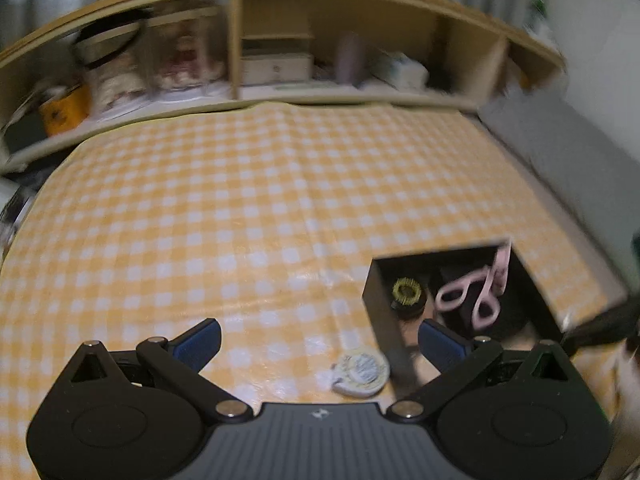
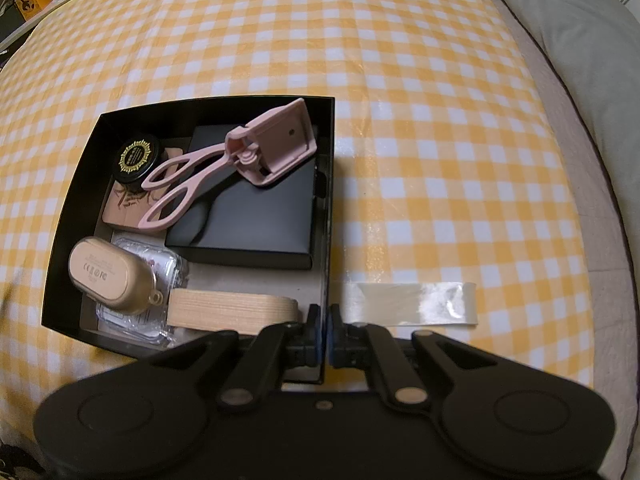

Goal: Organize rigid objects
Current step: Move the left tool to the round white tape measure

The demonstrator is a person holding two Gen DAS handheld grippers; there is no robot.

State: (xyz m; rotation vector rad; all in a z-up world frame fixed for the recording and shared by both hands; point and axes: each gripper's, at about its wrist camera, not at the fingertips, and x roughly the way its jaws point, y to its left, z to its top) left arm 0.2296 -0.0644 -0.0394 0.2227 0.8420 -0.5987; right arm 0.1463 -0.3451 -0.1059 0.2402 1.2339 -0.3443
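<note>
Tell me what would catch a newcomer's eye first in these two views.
Probably the pink scissor-handled tool lying across a flat black case inside the open black box on the yellow checked cloth. The right gripper is shut on the box's right wall, and a small round white item lies outside the box.

shelf (image 1: 280, 60): all smeared, I cannot tell what stands in it
box (image 2: 200, 104): my right claw (image 2: 323, 332) covers its near corner
clear case (image 2: 140, 316): half under the gold case (image 2: 108, 276), contents unreadable
round tin (image 1: 362, 368): its print is too blurred to read
pillow (image 2: 580, 60): cut off by the edge
</note>
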